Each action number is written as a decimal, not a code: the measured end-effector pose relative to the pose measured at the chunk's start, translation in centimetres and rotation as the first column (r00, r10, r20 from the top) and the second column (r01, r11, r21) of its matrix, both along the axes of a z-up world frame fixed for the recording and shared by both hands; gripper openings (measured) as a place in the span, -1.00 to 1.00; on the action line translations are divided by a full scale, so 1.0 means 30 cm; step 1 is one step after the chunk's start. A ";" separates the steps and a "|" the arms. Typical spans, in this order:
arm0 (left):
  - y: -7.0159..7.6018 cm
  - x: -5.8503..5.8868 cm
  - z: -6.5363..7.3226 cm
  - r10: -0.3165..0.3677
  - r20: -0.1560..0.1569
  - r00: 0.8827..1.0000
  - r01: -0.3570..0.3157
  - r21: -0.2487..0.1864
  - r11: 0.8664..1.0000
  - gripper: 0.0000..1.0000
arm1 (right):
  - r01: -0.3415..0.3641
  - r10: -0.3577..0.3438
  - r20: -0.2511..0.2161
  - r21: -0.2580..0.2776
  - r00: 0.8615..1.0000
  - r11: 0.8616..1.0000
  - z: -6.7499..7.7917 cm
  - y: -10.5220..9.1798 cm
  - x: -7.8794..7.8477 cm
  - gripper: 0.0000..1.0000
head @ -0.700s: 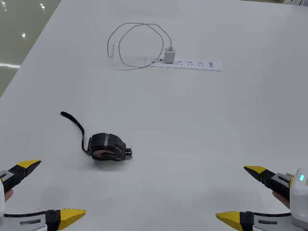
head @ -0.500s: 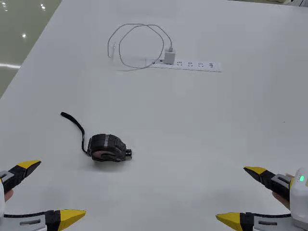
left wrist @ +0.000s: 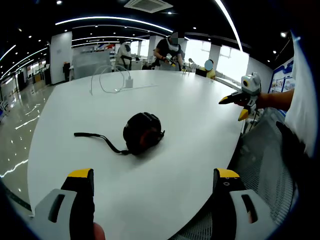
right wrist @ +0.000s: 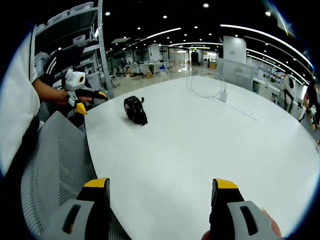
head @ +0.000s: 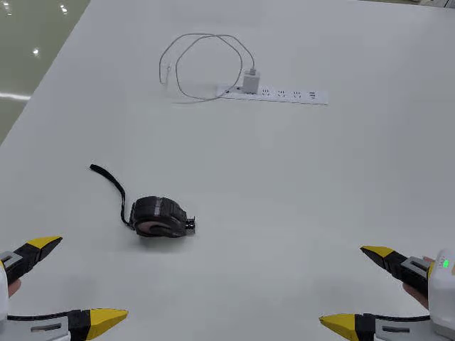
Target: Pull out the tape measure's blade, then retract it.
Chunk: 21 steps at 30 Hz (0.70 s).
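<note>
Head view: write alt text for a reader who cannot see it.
A black tape measure with its blade in and a strap trailing lies untouched on a white table. The left hand-held gripper and right hand-held gripper hang open at the bottom corners, apart from it; a power strip with a charger and looped cable lies farther off.

White power strip [head: 284,94] on table [head: 320,185]; charger [head: 250,82] plugged in, cable [head: 201,35] looped, probably USB.
</note>
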<state>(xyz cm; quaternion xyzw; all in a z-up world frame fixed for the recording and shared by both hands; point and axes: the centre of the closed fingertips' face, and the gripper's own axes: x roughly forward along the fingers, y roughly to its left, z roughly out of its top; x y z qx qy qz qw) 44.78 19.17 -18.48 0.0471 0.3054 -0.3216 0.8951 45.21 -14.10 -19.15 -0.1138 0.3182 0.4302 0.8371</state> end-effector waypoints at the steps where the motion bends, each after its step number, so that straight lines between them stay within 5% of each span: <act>1: -0.003 -0.001 -0.001 -0.001 -0.003 1.000 0.001 -0.004 1.000 0.94 | 0.002 -0.002 -0.001 0.000 1.000 1.000 0.000 -0.001 0.000 0.64; 21: -0.015 0.030 0.007 -0.005 0.003 1.000 0.005 -0.012 1.000 0.92 | -0.010 0.010 -0.002 0.005 1.000 1.000 0.001 0.013 0.022 0.60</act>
